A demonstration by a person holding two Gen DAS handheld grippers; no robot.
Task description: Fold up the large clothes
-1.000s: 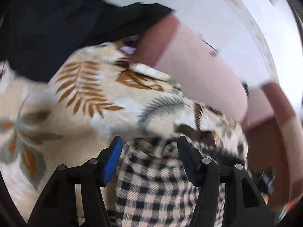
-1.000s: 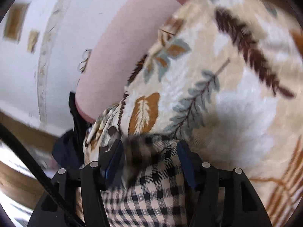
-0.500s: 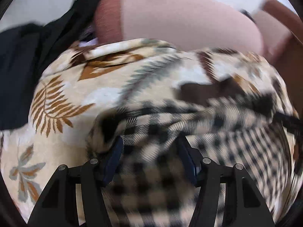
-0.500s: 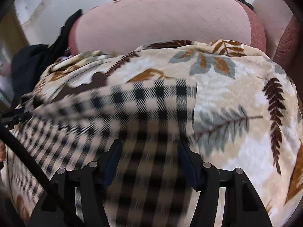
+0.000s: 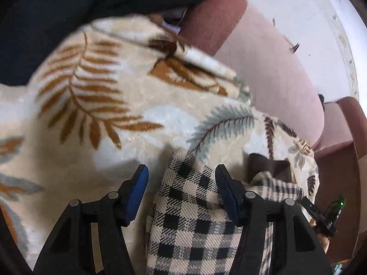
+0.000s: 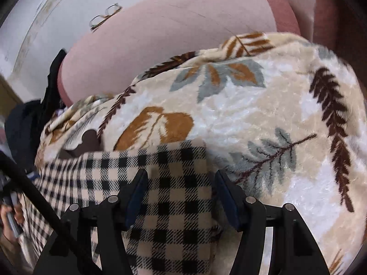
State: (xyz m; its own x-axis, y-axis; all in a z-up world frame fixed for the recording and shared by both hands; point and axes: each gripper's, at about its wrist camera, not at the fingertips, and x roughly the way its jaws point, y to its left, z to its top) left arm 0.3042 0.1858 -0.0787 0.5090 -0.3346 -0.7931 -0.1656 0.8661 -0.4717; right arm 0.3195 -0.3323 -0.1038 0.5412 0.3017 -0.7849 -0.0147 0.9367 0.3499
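Seemingly mid-fold, the left claw [image 5: 181, 181] and right claw [image 6: 181, 183] both sit spread around the checked garment [image 6: 169, 197]; pinching comes next.

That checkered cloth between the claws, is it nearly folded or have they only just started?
Early to midway, I'd guess. The checkered cloth already lies on the leaf-print blanket over the pink sofa. The left gripper and right gripper each straddle an edge with jaws apart; no firm pinch shows. No neat finished fold is visible, so the folding seems left to do.
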